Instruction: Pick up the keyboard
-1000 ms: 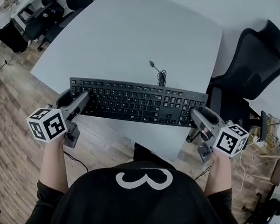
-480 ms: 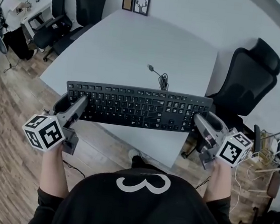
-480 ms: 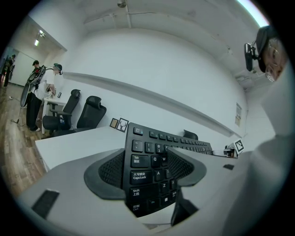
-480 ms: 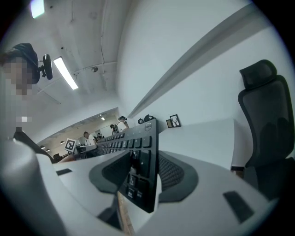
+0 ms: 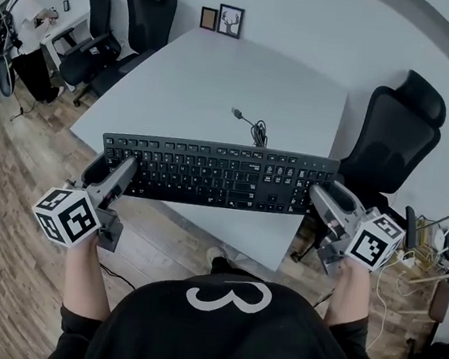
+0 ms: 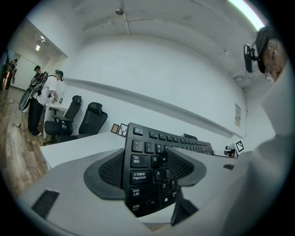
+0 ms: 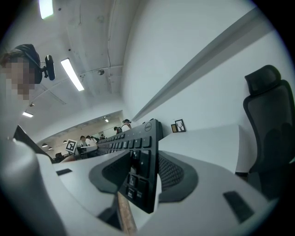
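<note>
A black top (image 5: 213,336) marked with a white curled figure is worn. Grey left tongs (image 5: 112,170) and right tongs (image 5: 330,194) are capped by black-and-white marker cubes (image 5: 66,216) (image 5: 375,240).

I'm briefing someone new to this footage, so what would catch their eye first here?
The long black keyboard stands out first, stretched across the near part of the pale table, the left gripper and right gripper each with jaws closed on one end. Next come its coiled cable just beyond it and the black office chair at the table's right.
</note>
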### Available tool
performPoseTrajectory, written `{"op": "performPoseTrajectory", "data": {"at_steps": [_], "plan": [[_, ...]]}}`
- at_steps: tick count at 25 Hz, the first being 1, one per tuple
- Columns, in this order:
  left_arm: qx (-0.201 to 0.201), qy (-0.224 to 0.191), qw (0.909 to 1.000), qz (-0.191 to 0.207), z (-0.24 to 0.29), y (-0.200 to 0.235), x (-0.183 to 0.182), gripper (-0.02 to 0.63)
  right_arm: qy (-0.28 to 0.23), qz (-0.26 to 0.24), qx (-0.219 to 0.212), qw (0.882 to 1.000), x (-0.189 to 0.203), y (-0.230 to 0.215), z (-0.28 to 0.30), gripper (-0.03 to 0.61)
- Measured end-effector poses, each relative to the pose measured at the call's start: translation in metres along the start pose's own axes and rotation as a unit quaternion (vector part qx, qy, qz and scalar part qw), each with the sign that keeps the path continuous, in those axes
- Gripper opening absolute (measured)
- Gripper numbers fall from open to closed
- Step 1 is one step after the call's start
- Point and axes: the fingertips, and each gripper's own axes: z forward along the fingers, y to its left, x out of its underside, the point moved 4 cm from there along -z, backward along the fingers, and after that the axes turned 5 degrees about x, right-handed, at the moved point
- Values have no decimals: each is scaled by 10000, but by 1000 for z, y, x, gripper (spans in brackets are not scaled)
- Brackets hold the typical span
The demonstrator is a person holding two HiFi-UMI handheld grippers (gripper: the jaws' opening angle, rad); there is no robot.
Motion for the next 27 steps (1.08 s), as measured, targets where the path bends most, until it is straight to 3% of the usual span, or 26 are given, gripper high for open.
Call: {"op": "performPoseTrajectory", "data": {"at_steps": [27], "plan": [[-249,-142,9996,14,-22,-14,-7,290,-26,-119,-331,9994,-11,5,-1,172]]}}
